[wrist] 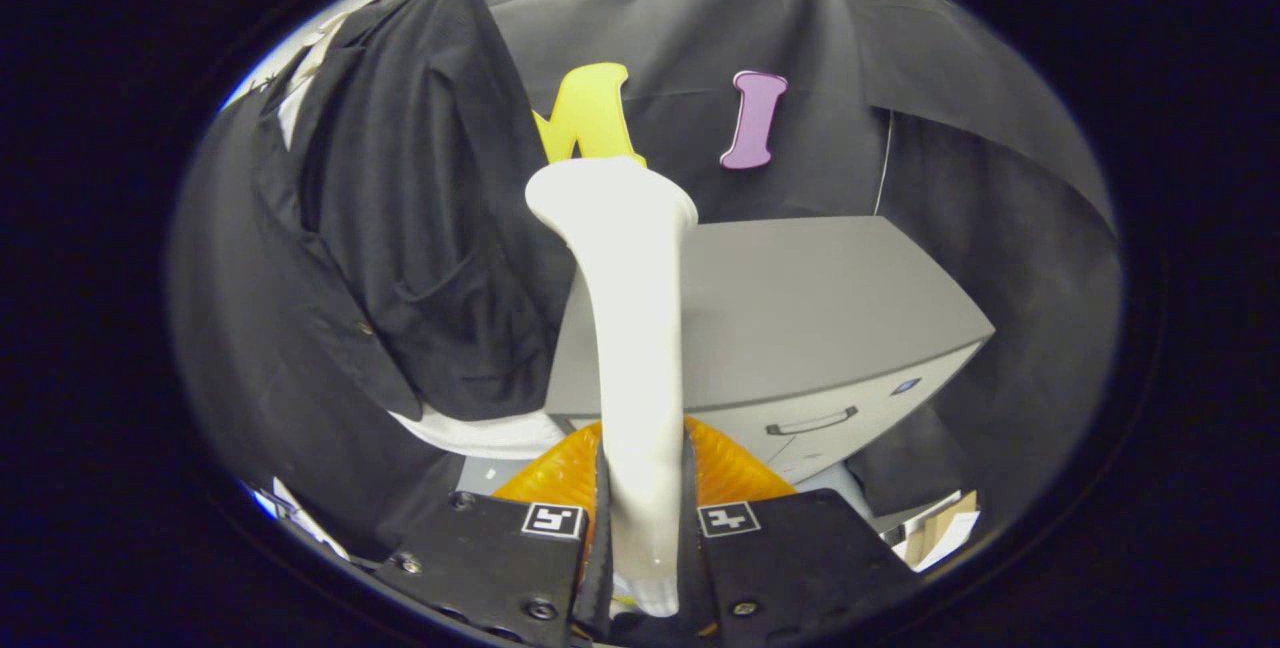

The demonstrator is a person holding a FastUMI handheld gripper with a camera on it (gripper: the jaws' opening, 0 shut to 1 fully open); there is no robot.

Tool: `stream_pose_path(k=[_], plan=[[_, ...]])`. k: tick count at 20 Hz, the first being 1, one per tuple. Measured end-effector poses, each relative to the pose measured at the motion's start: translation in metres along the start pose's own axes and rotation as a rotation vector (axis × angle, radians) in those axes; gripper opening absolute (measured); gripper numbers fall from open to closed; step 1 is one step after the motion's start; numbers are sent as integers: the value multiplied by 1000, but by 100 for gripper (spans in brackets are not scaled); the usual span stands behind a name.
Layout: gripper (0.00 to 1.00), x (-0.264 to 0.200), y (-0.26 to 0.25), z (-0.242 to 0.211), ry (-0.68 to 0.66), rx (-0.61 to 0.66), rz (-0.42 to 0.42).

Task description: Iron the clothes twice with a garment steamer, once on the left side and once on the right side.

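A white garment steamer (630, 328) stands up between my fingers, its handle clamped by both and its flared head beyond them. My gripper (642, 518) is shut on the steamer handle. A black jacket (410, 228) hangs to the left of the steamer head, over a white garment (480, 433) whose hem shows below it. The steamer head is a short way right of the jacket's front edge and apart from the cloth. An orange translucent part (735, 468) sits just ahead of the fingers, behind the handle.
A grey cabinet (800, 318) with a drawer handle (810, 421) stands right of the steamer, close behind it. Black cloth covers the booth wall behind. Some pale paper or cardboard (945, 528) lies low at the right.
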State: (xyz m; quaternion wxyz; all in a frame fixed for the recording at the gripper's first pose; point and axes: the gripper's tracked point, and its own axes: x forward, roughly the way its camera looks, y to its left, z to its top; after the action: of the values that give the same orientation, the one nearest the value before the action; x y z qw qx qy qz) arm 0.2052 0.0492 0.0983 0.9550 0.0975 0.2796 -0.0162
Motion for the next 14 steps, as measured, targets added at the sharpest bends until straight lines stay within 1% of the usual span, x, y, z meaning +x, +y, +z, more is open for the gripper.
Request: stream_pose_path(k=[4, 8, 11, 14], plan=[[29, -43, 28, 4, -98, -24, -4], [29, -80, 52, 16, -238, -51, -47], [29, -98, 73, 23, -310, -72, -64], [29, -111, 90, 41, -394, -115, -79]])
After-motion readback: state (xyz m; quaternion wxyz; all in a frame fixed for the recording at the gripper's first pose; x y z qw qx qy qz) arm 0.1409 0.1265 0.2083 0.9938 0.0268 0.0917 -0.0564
